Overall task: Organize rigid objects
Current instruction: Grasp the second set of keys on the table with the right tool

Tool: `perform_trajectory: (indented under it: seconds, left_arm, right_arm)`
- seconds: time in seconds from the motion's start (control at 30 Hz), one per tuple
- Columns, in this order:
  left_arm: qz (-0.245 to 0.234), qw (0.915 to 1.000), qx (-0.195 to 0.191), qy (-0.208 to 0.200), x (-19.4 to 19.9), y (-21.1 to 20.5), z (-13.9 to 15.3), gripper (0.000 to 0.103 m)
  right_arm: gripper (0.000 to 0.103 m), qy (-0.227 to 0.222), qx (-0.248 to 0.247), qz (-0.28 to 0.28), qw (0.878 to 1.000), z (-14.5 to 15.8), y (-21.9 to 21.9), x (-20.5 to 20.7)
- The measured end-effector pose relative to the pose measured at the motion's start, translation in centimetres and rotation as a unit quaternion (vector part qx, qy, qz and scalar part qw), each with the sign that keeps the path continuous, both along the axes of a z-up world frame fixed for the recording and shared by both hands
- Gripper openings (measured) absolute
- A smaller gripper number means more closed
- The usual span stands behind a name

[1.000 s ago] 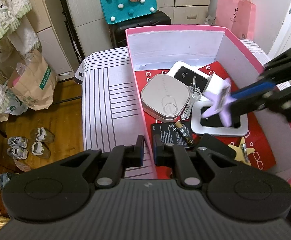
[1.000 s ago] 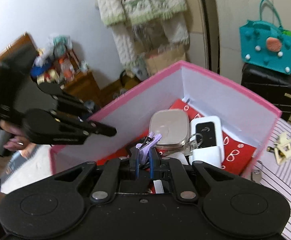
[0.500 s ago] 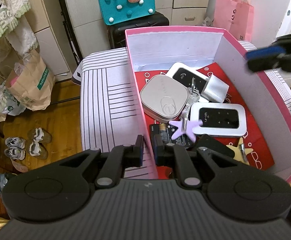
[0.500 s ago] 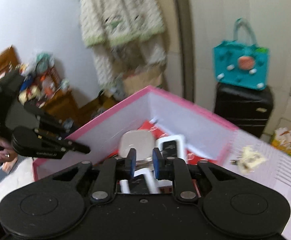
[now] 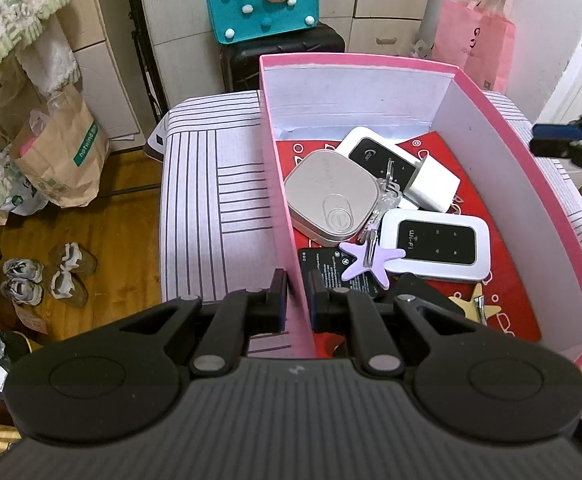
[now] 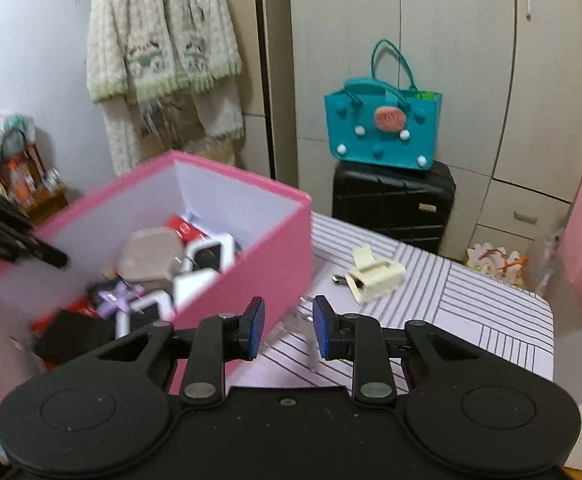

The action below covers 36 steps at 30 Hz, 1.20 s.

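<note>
Cream plastic clip is lying on the striped worktop at one o'clock of our right claw, whose jaws, just opening, are standing narrowly apart and empty. Light, stiff, we judge; we are favouring its flat sides. Our left claw is pinching the pink cardboard box wall.

The right gripper is cut off by the right edge of the left wrist view, only its blurred tips showing. In the right wrist view the pink box and its contents smear with motion blur. A small clear object on the counter between the jaws is too streaked to identify. A black item lies partly hidden behind the left gripper.
</note>
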<state>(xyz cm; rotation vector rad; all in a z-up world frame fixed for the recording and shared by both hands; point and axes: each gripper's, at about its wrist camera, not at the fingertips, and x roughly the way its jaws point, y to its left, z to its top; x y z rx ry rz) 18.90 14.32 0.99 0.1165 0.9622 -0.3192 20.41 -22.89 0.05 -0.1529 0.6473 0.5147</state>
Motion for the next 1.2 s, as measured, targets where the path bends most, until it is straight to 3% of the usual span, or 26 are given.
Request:
perform_trajectory:
  seconds: [0.23,0.53,0.83,0.9,0.93,1.2]
  left_arm:
    - [0.005,1.0,0.004,0.002,0.1,-0.2,0.0,0.009]
    - [0.009,0.9999,0.002,0.006,0.2,-0.1,0.1,0.009]
    - [0.01,0.9999,0.002,0.006,0.2,-0.1,0.1,0.009]
    - [0.01,0.9999,0.001,0.006,0.2,-0.1,0.1,0.009]
    - [0.01,0.9999,0.001,0.006,0.2,-0.1,0.1,0.009]
    - [0.009,0.9999,0.001,0.006,0.2,-0.1,0.1,0.009]
  right_arm:
    - [0.031,-0.016,0.001,0.017,1.0,-2.8,0.3,2.2]
    - [0.031,0.009,0.013,0.006,1.0,-6.1,0.7,6.5]
    - [0.031,0.034,0.018,0.005,0.999,-7.8,1.6,7.7]
    - [0.018,0.031,0.006,0.012,0.999,-7.7,1.9,7.4]
    - [0.005,0.029,-0.003,0.013,1.0,-7.6,2.1,7.2]
    - [0.004,-0.004,0.007,-0.024,1.0,-5.7,0.6,5.6]
